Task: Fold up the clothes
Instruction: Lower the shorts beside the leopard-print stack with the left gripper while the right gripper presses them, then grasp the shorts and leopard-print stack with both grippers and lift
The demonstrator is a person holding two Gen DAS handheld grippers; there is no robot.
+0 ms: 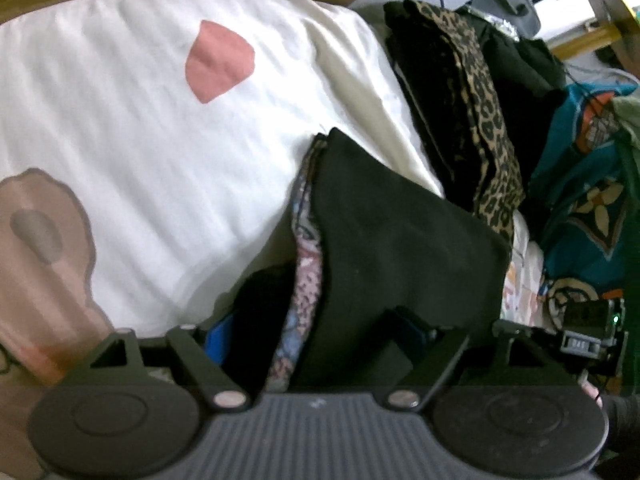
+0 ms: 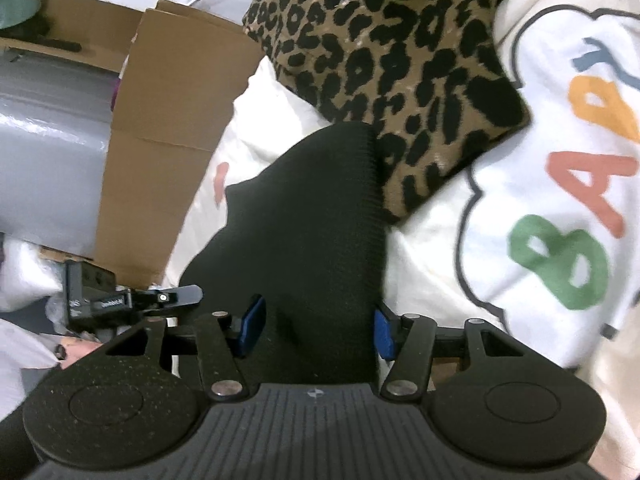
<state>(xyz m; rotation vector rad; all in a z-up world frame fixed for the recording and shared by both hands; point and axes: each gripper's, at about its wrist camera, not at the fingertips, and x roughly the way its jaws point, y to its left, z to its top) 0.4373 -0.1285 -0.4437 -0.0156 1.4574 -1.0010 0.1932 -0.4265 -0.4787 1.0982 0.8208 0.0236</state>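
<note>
Partly hidden, the left claw (image 1: 320, 340) shows only its black linkage and a sliver of blue pad; the black folded garment with a paisley-patterned lining (image 1: 384, 248) drapes over its fingertips, so the cloth plainly sits between them, yet whether they pinch it cannot be told. In the right wrist view the same black cloth, a ribbed knit here (image 2: 304, 232), rises between the blue rubber pads (image 2: 252, 326) of the right claw (image 2: 318, 330), which are pressed against its two sides. The garment lies on a white bed cover printed with pink and brown shapes (image 1: 160, 128), soft and faintly striped, with rounded coloured letters visible on it in the right wrist view. Just beyond, touching the black knit, is a folded leopard-print fabric (image 2: 392, 72), fuzzy in texture. Behind it a heap of dark and teal patterned clothes (image 1: 584, 168) is cut off at the frame edge. A brown cardboard box (image 2: 168, 128) stands beside the bed.
</note>
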